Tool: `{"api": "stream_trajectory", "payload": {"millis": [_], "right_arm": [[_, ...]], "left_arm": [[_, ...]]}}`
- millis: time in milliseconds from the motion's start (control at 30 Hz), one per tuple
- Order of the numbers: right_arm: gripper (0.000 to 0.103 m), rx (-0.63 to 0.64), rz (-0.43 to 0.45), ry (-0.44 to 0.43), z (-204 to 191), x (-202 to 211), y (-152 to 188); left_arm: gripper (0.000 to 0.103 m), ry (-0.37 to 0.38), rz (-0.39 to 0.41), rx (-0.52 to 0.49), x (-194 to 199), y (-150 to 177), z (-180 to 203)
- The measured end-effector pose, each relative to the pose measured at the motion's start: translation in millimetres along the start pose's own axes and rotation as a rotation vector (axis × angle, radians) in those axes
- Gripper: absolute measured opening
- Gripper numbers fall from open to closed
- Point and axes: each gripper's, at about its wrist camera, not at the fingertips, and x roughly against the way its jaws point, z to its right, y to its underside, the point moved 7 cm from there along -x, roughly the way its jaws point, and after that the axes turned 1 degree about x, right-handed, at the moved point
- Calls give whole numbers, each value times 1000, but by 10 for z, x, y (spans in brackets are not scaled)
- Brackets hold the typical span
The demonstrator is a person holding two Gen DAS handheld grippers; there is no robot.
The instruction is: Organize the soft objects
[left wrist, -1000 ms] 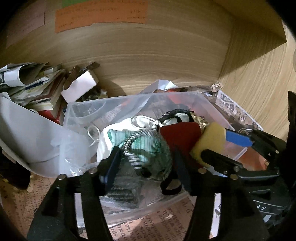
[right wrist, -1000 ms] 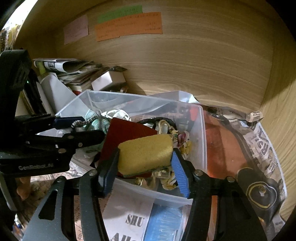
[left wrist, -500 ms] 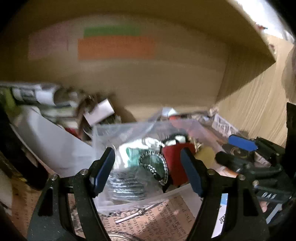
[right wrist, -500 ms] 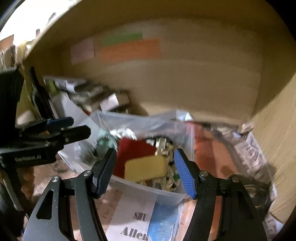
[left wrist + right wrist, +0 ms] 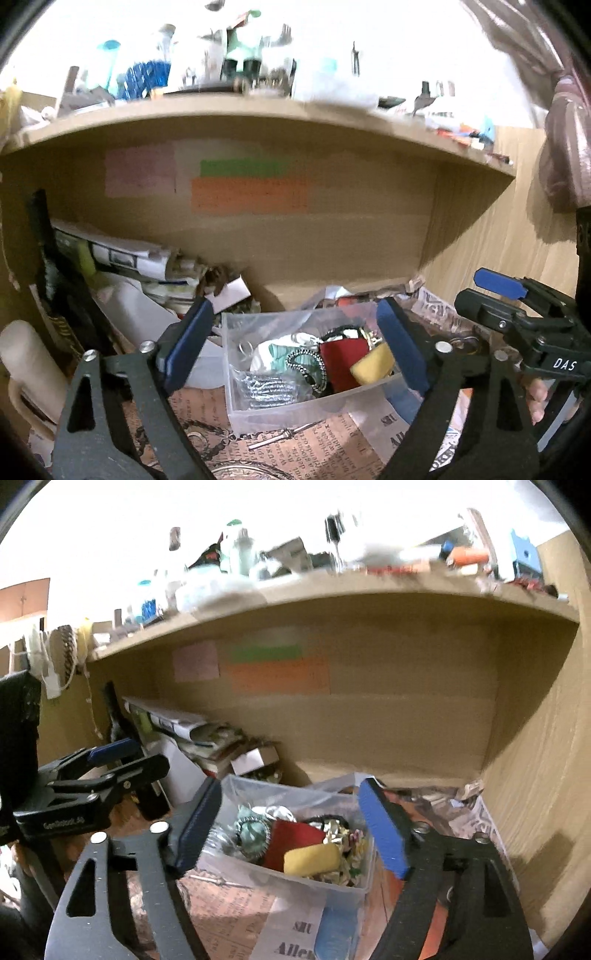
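Note:
A clear plastic bin (image 5: pixel 295 410) (image 5: pixel 347 890) stands on the newspaper-covered shelf floor. In it lie a yellow sponge (image 5: pixel 371 364) (image 5: pixel 312 860), a red cloth (image 5: pixel 341 356) (image 5: pixel 291 840), a green and white pouch with a beaded cord (image 5: pixel 301 360) (image 5: pixel 251 830) and other small soft items. My left gripper (image 5: pixel 293 345) is open and empty, held back from the bin. My right gripper (image 5: pixel 291 825) is open and empty, also back from the bin. Each gripper shows in the other's view, the right one (image 5: pixel 517 306) and the left one (image 5: pixel 107 771).
A stack of papers and books (image 5: pixel 122 258) (image 5: pixel 192 731) and a small white box (image 5: pixel 231 295) lie at the back left. Coloured notes (image 5: pixel 247 192) are stuck on the wooden back wall. A cluttered shelf board (image 5: pixel 258 114) runs overhead. A wooden side wall (image 5: pixel 535 738) stands at right.
Both grippers opened and pulled back and up from the bin. The left let go of the green pouch, the right let go of the yellow sponge; both now lie in the bin.

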Motion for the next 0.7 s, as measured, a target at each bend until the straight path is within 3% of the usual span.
{"api": "stream_trajectory", "payload": {"millis": [233,400,700], "right_arm": [[88,2,38,1,-80,114,-43],[100,4,63,5,-121,207,-60],[103,-8,78,21,-116,240,-49]], "left_arm": [[103,-12,46,-2,238,-46,32],[103,-14,52,1,338,-57,47],[103,-21,48,-11,345,-24,97]]}}
